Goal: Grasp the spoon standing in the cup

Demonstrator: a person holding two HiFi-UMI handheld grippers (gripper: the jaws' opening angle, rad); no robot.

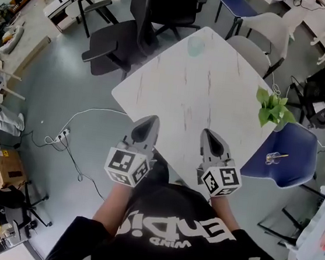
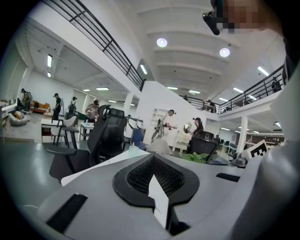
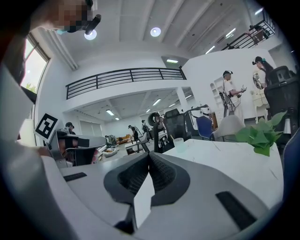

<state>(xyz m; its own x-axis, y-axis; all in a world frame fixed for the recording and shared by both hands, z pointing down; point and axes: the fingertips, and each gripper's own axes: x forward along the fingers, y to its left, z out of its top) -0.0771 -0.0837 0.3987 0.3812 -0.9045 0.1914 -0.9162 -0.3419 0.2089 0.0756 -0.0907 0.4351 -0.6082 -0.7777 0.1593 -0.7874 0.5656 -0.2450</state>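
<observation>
A pale green translucent cup [image 1: 196, 46] stands at the far corner of the white table [image 1: 184, 94]. It is small in the left gripper view [image 2: 133, 150] and the right gripper view [image 3: 178, 143]. Whether a spoon stands in it is too small to tell. My left gripper [image 1: 150, 123] and right gripper [image 1: 208, 136] hover side by side over the table's near edge, far short of the cup. Both have their jaws closed together with nothing between them, as their own views show for the left gripper [image 2: 153, 161] and the right gripper [image 3: 149, 159].
A leafy green plant [image 1: 274, 108] sits at the table's right corner. On a blue chair [image 1: 290, 166] to the right stands a clear glass [image 1: 273, 159] with a stick-like thing in it. Black office chairs [image 1: 117, 47] crowd the table's far left side. A cable [image 1: 72, 145] trails on the floor.
</observation>
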